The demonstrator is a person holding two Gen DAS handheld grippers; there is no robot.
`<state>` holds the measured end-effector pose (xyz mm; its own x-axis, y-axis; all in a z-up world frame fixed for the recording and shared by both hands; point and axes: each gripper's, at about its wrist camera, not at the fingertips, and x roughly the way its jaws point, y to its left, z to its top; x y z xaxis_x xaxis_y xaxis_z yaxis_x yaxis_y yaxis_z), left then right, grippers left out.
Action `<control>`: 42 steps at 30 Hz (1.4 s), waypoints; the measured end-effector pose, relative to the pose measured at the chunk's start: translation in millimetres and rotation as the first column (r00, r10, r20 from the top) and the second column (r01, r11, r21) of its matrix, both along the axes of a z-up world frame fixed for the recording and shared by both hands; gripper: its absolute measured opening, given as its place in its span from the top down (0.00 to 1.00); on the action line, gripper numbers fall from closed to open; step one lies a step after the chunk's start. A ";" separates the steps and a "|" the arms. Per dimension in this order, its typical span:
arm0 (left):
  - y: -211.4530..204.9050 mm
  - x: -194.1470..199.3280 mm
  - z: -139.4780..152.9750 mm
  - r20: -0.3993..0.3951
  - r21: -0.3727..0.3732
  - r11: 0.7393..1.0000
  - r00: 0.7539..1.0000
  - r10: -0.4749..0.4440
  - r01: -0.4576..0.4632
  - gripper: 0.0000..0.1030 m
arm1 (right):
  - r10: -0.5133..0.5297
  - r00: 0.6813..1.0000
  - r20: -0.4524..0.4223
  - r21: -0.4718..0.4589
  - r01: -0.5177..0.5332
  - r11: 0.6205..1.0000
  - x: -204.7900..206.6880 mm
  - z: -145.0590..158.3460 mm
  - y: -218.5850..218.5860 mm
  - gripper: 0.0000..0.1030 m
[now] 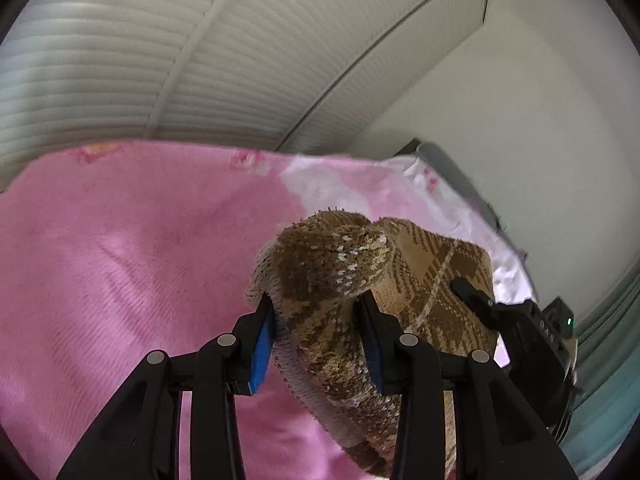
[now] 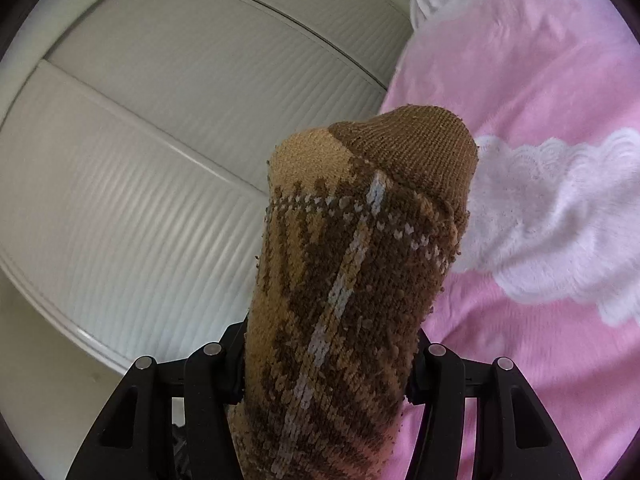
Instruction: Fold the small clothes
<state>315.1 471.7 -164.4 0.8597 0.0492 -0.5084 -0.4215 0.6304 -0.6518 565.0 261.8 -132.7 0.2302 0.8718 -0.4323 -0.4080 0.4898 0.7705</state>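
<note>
A fuzzy brown and tan plaid sock [image 1: 332, 264] is held up above the pink blanket. My left gripper [image 1: 316, 304] is shut on it, its blue pads [image 1: 262, 344] pressing a bunched part from both sides. To the right in the same view, a black finger [image 1: 472, 296] of my right gripper lies against the sock's flat plaid side. In the right wrist view the sock [image 2: 352, 264] rises between the fingers with its dark brown toe end on top. My right gripper [image 2: 328, 344] is shut on it, and the fabric hides the fingertips.
A pink fleece blanket [image 1: 120, 264] with white cloud patches [image 2: 552, 216] covers the bed below. White louvred closet doors [image 2: 140, 184] stand behind it. A pale wall [image 1: 520, 128] and a dark object lie at the far right edge of the bed.
</note>
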 end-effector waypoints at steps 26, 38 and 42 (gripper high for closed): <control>-48.4 -31.7 14.7 0.125 0.357 0.922 0.971 -0.205 0.148 0.41 | 0.205 0.735 0.647 -0.454 0.154 0.878 -98.5 23.1 5.8 0.30; -15.0 1.1 -35.2 -0.016 0.249 0.949 0.980 -0.197 0.195 0.33 | 0.317 0.765 0.560 -0.550 0.057 0.833 -82.3 -15.9 24.0 0.20; -17.0 3.0 -41.8 -0.038 0.249 0.948 0.980 -0.193 0.197 0.33 | 0.306 0.796 0.523 -0.560 0.050 0.827 -75.7 -26.0 23.0 0.17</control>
<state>318.1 454.7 -206.3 0.8586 0.0080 -0.5127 -0.2814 0.8432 -0.4581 489.3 284.8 -158.7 0.4877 0.5873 -0.6460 -0.7653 0.6436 0.0073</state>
